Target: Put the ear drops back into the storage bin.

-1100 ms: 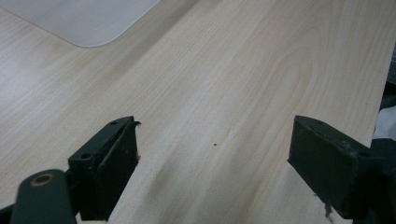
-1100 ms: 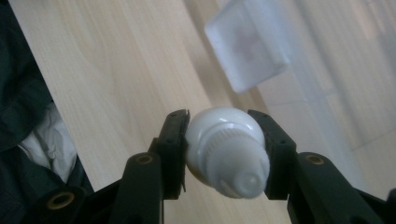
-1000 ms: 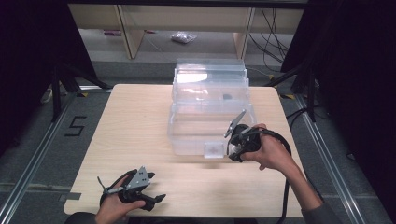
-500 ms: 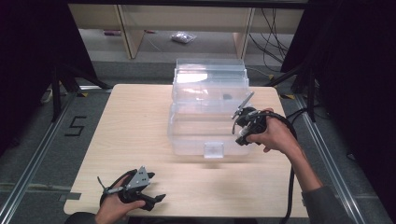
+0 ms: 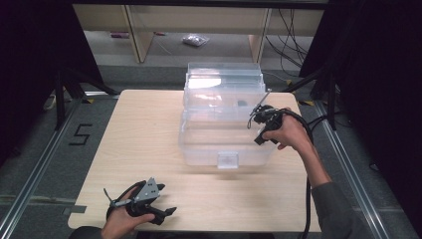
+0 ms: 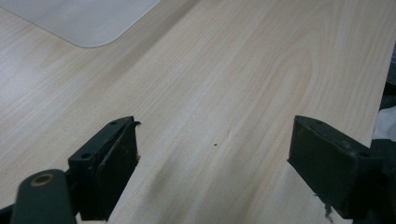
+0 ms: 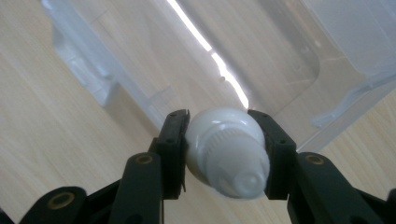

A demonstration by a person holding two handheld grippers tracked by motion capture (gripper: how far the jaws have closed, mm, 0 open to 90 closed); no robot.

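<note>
A clear plastic box (image 5: 199, 149) stands in the middle of the wooden table, its lid (image 5: 224, 79) raised at the back. My right gripper (image 5: 260, 133) hovers at the box's right wall, shut on a small white bottle (image 7: 224, 144) with a ribbed cap. In the right gripper view the bottle sits squeezed between both pads (image 7: 173, 140), with the box's clear wall (image 7: 116, 70) just beyond it. My left gripper (image 5: 168, 212) rests near the table's front left, and its jaws (image 6: 215, 158) stand wide open over bare wood.
A small dark item (image 5: 242, 103) lies inside the box near its back right. The table (image 5: 139, 129) has free wood to the left of the box and in front of it. A shelf with a bagged item (image 5: 195, 41) stands beyond the table.
My right hand has carried the white bottle from the box's front right corner back and to the right, along the box's right side. The left hand has stayed put.
</note>
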